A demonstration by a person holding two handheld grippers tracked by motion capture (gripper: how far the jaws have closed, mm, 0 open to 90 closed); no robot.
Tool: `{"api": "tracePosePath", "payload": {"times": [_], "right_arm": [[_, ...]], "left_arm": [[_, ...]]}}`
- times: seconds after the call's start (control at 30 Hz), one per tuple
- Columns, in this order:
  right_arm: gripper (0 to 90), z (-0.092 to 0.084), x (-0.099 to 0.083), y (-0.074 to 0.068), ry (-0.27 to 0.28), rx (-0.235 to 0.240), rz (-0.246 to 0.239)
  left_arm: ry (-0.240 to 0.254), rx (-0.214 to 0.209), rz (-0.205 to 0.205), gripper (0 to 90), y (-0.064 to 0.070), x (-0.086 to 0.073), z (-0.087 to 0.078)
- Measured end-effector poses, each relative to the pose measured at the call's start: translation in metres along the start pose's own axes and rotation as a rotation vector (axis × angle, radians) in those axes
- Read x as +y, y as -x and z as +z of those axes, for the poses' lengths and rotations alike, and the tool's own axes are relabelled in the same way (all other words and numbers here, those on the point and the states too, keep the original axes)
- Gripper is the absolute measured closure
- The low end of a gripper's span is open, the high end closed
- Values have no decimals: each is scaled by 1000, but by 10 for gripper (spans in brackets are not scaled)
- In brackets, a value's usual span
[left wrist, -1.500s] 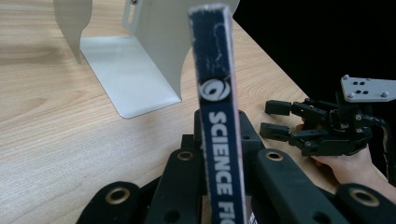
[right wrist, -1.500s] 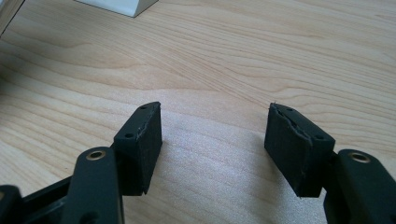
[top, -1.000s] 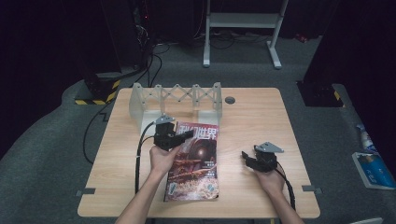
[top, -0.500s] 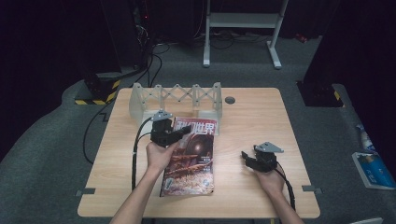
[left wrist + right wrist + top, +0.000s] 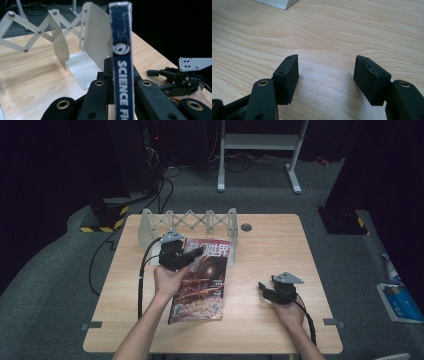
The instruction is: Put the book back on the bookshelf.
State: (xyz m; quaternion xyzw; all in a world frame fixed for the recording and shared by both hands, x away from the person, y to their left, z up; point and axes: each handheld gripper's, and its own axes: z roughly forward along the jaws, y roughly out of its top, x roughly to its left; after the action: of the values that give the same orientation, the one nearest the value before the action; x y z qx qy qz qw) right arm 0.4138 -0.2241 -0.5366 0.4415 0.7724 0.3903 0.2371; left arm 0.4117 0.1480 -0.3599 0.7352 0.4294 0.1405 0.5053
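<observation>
Left hand-held gripper (image 5: 192,254): clamped on the spine edge of the magazine (image 5: 200,282), near its top corner. In the left gripper view the blue spine (image 5: 122,62) stands upright between my jaws, "SCIENCE FI..." readable.
Table (image 5: 260,245): light wood, carries everything.
Magazine: red cover, near edge resting on the table, top end lifted and tilted in my grip. Sits just in front of the rack.
Rack (image 5: 190,222): white accordion book rack at the far-left part of the table, slots empty. Nearest divider plate (image 5: 96,37) is right ahead of my left jaws.
Right hand-held gripper (image 5: 265,290): jaws spread, nothing between the pads (image 5: 287,77), resting low on bare table, well apart from the magazine.
Step, my read: standing the magazine up to slot it into the rack.
Risk 1: grip is at one corner only. Floppy magazine could sag or fan open, and loose pages would catch on a divider.
Risk 2: thin spine in the pads could pivot or slip out as it comes fully off the table.
Risk 3: rack looks light. A bump from the magazine could shove it or collapse the accordion.
Fix, my read: right hand-held gripper could steady the free edge.
</observation>
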Motion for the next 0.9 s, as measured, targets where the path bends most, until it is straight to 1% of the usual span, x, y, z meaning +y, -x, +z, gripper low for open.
{"api": "tracePosePath", "payload": {"times": [0.27, 0.37, 0.4, 0.47, 0.63, 0.67, 0.77, 0.9], "right_arm": [[368, 0, 0, 0, 0, -1, 2], [368, 0, 0, 0, 0, 0, -1], [368, 0, 0, 0, -1, 0, -2], [368, 0, 0, 0, 0, 0, 0], [368, 0, 0, 0, 1, 0, -2], [368, 0, 0, 0, 1, 0, -1], [368, 0, 0, 0, 1, 1, -1], [368, 0, 0, 0, 0, 2, 1]], "left_arm": [[23, 20, -1, 840, -5, 8, -10], [30, 32, 7, 840, -6, 11, -14], [33, 40, 15, 839, -7, 13, -16], [35, 46, 16, 839, -8, 15, -18], [35, 63, 22, 839, -12, 19, -21], [36, 73, 30, 839, -12, 22, -22], [37, 82, 34, 839, -13, 24, -24], [26, 102, 52, 839, -15, 31, -27]]}}
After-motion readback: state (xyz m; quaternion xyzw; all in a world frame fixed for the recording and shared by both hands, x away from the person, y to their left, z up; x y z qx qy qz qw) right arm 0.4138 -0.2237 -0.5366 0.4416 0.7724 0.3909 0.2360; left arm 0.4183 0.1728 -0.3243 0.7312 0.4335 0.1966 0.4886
